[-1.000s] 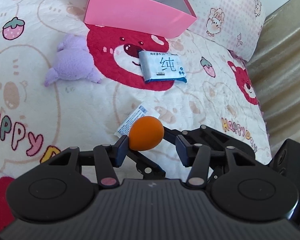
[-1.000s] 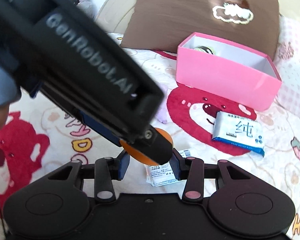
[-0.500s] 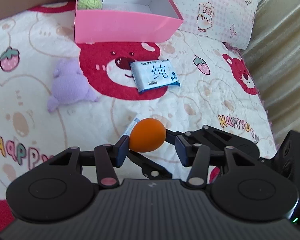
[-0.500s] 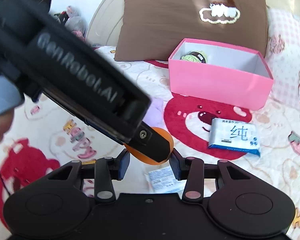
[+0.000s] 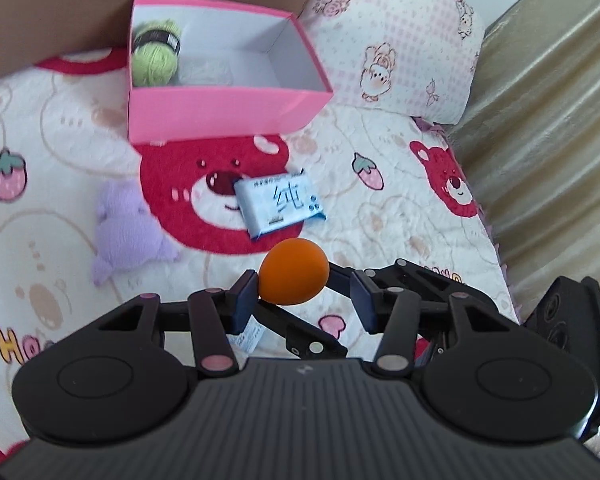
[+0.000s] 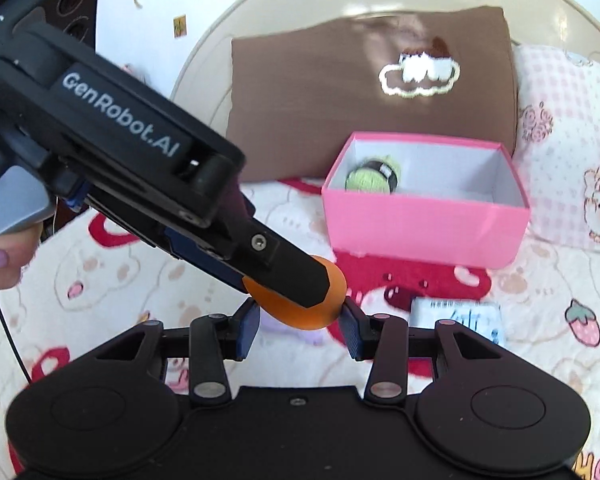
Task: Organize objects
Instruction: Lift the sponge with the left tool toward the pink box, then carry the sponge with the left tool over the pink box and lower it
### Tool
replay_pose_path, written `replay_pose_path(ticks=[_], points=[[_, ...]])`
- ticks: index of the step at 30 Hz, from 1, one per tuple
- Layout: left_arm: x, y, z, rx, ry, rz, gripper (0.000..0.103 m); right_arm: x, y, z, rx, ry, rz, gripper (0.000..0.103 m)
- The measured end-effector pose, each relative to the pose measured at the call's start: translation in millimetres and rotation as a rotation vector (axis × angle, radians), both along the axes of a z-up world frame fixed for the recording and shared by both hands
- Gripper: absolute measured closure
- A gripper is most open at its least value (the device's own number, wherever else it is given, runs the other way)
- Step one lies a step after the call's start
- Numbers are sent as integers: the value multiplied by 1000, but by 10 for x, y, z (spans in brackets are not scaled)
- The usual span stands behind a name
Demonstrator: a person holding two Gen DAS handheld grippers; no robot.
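An orange ball (image 5: 292, 272) hangs above the bear-print bedspread (image 5: 380, 216), held by both grippers at once. My left gripper (image 5: 304, 284) has its left pad on the ball; a finger (image 5: 340, 276) of the right gripper fills the gap at its right pad. In the right wrist view my right gripper (image 6: 298, 320) is shut on the ball (image 6: 296, 316), and the left gripper's finger (image 6: 284, 264) crosses over it from the upper left. The pink box (image 5: 220, 112) stands open further back with a green yarn ball (image 5: 154, 58) inside.
On the bedspread lie a blue-white wipes pack (image 5: 278, 204), a purple plush (image 5: 128, 232) and a small white packet (image 5: 252, 336) under the left gripper. A brown pillow (image 6: 360, 92) and a pink checked pillow (image 5: 392, 48) stand behind the box. The bed's edge (image 5: 496, 236) runs along the right.
Both grippers have risen together with the orange ball between them. The bedspread has dropped away and the inside of the pink box has come into view.
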State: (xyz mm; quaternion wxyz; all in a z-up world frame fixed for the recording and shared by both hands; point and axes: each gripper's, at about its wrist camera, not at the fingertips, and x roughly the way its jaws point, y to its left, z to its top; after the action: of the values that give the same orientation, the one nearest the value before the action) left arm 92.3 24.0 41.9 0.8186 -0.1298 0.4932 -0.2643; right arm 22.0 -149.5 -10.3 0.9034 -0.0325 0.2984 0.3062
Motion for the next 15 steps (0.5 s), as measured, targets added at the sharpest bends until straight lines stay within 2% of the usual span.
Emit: replay_pose_path(ticks=[9, 15], points=[[245, 51, 247, -30, -39, 33, 55, 317, 83, 332, -55, -13, 5, 54], [420, 34, 346, -53, -60, 38, 55, 538, 103, 404, -73, -9, 3, 54]])
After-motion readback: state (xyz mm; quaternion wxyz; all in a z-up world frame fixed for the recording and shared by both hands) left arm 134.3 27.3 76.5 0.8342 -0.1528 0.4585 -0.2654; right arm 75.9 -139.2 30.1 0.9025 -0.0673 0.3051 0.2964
